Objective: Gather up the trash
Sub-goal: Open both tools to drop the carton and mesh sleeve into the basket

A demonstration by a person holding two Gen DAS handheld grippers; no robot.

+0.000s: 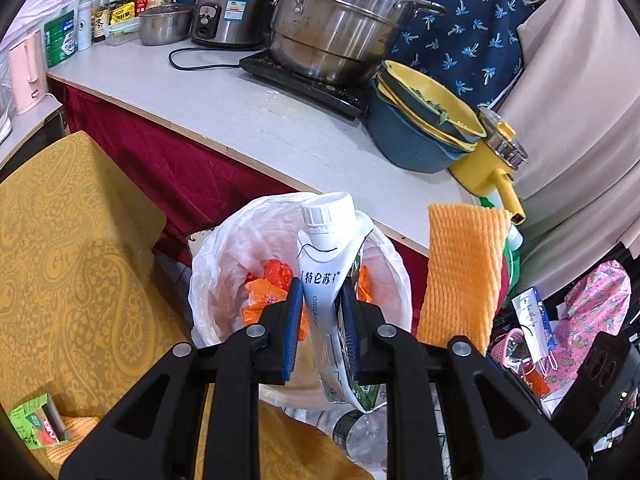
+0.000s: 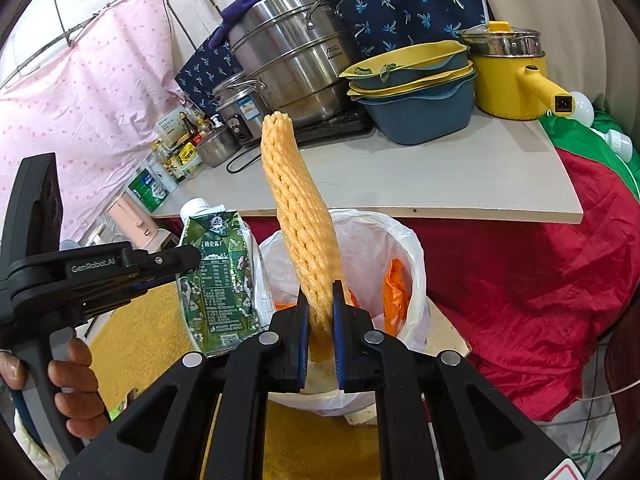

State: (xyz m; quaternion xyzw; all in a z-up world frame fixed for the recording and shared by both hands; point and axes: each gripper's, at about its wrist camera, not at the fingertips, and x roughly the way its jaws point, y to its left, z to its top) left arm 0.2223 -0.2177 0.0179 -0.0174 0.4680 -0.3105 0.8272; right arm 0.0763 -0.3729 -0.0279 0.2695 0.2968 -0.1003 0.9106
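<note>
My left gripper (image 1: 320,292) is shut on a white and green milk carton (image 1: 326,256) with a white screw cap, held upright over the bin. The bin (image 1: 396,260) is lined with a clear plastic bag and holds orange wrappers (image 1: 264,292). In the right wrist view my right gripper (image 2: 321,292) is shut on a yellow foam fruit net (image 2: 298,208) that stands up above the same bin (image 2: 416,256). The carton (image 2: 218,276) and the left gripper (image 2: 168,260) show at the left there, with a hand (image 2: 74,376) on the handle. The net (image 1: 462,272) appears right of the carton in the left wrist view.
A white counter (image 1: 240,116) behind the bin carries steel pots (image 1: 340,20), a rice cooker (image 1: 228,12), stacked blue and yellow basins (image 1: 420,128) and a yellow pot (image 1: 492,160). A yellow patterned table (image 1: 72,264) lies left, with a green box (image 1: 36,424). Red cloth (image 2: 520,300) lies right.
</note>
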